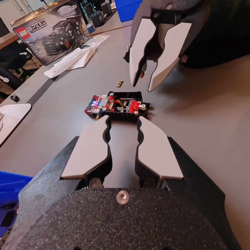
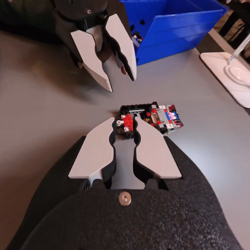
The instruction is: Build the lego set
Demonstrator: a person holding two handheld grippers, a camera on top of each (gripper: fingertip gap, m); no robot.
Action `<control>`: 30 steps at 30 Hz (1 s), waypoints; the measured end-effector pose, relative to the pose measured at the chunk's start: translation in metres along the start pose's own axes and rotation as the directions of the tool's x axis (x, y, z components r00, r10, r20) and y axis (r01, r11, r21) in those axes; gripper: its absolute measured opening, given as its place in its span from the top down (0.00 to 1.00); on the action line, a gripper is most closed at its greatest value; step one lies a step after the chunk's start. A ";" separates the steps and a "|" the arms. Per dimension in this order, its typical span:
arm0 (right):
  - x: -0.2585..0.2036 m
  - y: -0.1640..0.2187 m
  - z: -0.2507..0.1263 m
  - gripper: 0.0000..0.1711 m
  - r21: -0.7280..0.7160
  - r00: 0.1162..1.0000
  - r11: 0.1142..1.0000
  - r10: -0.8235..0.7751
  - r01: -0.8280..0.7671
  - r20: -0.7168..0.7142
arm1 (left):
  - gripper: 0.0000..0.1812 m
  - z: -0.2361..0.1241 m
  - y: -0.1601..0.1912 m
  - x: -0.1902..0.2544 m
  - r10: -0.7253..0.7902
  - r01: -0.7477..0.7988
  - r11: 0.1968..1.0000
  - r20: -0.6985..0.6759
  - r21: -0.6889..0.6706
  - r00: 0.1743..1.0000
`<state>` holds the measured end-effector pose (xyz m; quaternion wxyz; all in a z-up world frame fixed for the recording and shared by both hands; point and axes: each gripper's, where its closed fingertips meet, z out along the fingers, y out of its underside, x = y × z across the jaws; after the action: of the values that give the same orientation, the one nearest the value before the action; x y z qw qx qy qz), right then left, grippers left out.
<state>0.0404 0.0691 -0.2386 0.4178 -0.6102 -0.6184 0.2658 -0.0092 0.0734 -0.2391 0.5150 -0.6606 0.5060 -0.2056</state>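
Both jaws stand parted and empty: the left gripper (image 1: 123, 119) faces the right gripper (image 1: 141, 88) across the half-built car (image 1: 116, 106) on a grey table (image 1: 196, 135). A tan piece (image 1: 119, 83) lies beside it; farther off are white papers (image 1: 73, 60), the set's box (image 1: 52, 33) and a blue bin (image 2: 175, 31).

Right gripper (image 2: 124, 119) fingers cover the near edge of the lego build (image 2: 151, 119) in the right wrist view; contact there unreadable. Blue bin (image 2: 175, 33) cut off at top edge, contents too small to tell. Small dark piece (image 1: 14, 97) far left: unidentifiable.
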 end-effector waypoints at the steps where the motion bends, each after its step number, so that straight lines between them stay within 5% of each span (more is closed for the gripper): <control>1: 0.001 0.000 0.000 0.87 0.006 1.000 1.000 -0.010 0.010 -0.010 | 0.81 0.000 0.000 0.000 0.003 -0.003 1.000 -0.003 0.002 1.000; 10: -0.014 0.017 0.000 0.87 -0.103 0.997 0.992 -0.064 0.067 0.032 | 0.81 0.004 0.006 0.005 0.058 -0.058 0.998 -0.002 -0.040 0.998; 16: 0.002 0.022 0.015 0.90 -0.274 0.978 0.960 -0.005 -0.053 -0.207 | 0.82 0.007 0.007 0.002 0.058 -0.055 0.997 0.033 -0.060 0.998; 22: -0.007 0.031 0.016 0.88 -0.162 0.836 0.891 0.316 -0.423 -0.449 | 0.82 0.008 0.003 -0.001 0.016 -0.015 0.999 0.033 -0.041 0.999; 30: 0.005 0.029 0.023 0.88 -0.070 0.727 0.852 0.396 -0.518 -0.561 | 0.82 0.005 0.000 0.007 0.005 -0.004 1.000 0.006 -0.025 1.000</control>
<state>0.0368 0.0814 -0.2739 0.4212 -0.8356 -0.3344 0.1122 -0.0026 0.0701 -0.2430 0.5087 -0.6666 0.5085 -0.1960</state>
